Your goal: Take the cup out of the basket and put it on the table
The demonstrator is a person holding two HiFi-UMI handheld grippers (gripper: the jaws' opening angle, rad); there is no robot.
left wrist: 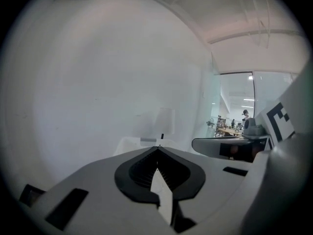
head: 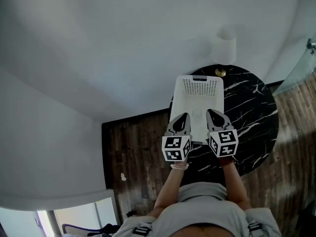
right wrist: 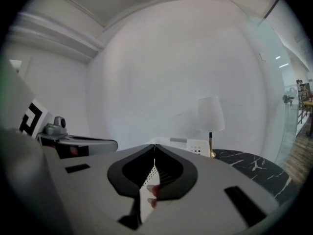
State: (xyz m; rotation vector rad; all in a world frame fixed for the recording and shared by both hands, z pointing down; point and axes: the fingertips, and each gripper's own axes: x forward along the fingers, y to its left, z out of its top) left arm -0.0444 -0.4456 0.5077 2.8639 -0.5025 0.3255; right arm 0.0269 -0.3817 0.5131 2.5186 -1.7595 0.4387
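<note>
Looking steeply down on a round black marble table (head: 254, 107) set on a dark wooden floor (head: 133, 147); right at the table's middle, a white basket (head: 197, 89), perforated far wall toward twelve o'clock; beyond it at one o'clock, a lamp (head: 224, 46) with a white shade and a brass foot at the table's far edge.

Holding the left gripper (head: 184, 117) at seven o'clock of the basket and the right gripper (head: 212, 113) at five o'clock, both at the near rim; pointing toward twelve, side by side, near each other but apart; forearms reaching up from six o'clock.

Over to the left gripper view: finding the left gripper (left wrist: 158, 147) pressed together tip to tip, pinching nothing; just past the tips at twelve o'clock, the pale basket (left wrist: 139, 142) and the lamp shade; off at three o'clock, the body of the right gripper (left wrist: 230, 148).

Switching to the right gripper view: same story, with the right gripper (right wrist: 155, 145) closed tight and gripping nothing; a glimpse of holed basket wall through the slit behind the tips; at one o'clock the basket (right wrist: 193, 146) and the lamp (right wrist: 210, 114), at three o'clock the marble table (right wrist: 249, 165); at nine o'clock, the left gripper (right wrist: 78, 143).

As for the cup: can't pick it out for certain; washed-out white inside the basket, only a faint pale shape in the near half.
</note>
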